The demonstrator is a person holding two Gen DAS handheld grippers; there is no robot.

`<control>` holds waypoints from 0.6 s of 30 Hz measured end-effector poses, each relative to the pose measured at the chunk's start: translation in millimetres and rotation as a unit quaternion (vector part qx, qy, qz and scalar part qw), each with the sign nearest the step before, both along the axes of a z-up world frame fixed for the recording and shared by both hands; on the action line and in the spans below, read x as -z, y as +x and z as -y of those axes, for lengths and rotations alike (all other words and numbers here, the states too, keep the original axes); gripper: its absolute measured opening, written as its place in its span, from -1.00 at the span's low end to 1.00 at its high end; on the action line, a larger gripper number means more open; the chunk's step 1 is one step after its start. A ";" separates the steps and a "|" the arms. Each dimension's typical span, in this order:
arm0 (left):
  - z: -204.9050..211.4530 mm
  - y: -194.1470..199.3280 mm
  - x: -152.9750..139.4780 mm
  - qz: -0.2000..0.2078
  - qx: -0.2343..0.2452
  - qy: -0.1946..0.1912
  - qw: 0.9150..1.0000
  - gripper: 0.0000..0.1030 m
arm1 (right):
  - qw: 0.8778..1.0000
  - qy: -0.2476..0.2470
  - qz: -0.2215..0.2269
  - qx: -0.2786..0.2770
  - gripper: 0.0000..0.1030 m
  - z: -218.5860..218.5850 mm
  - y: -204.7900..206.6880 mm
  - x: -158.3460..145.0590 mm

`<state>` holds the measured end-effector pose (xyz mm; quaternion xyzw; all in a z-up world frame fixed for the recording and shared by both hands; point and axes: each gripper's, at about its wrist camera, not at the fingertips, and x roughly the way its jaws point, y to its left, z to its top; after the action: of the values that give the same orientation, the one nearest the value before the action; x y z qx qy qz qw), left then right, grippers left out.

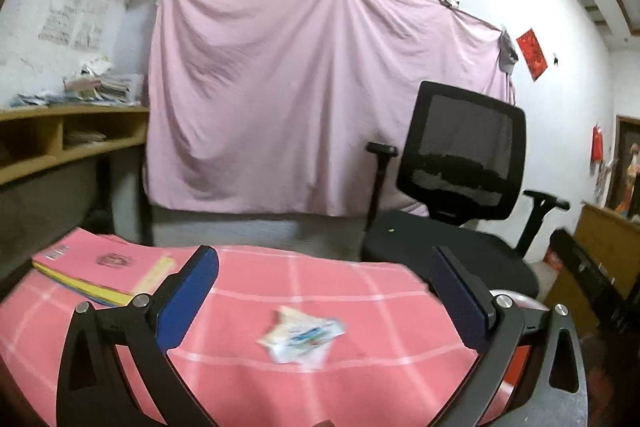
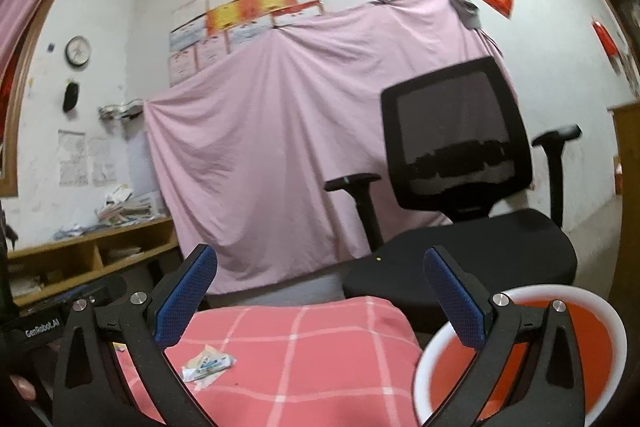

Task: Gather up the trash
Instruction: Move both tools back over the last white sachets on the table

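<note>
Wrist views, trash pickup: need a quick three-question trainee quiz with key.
1. True or false: the crumpled wrapper lies on the pink checked cloth.
2. Which does the left gripper hold? A) the wrapper B) the pink booklet C) nothing
3. Fill in: in the right wrist view, the red bin with a white rim stands in front of the black office ____.

Key: 1 true. 2 C; both the left gripper and the right gripper are open and empty. 3 chair.
</note>
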<state>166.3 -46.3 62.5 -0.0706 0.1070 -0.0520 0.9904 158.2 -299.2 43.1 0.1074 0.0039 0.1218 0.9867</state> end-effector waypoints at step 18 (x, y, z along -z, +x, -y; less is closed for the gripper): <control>-65.4 4.6 38.6 0.000 -0.052 0.035 0.998 0.98 | 0.988 -0.125 -0.047 -0.074 1.00 -92.3 36.3 24.8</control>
<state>170.9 19.1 23.9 -0.0408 0.1047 0.0029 0.9937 194.5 -206.9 18.3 -0.0122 0.0737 0.1883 0.9793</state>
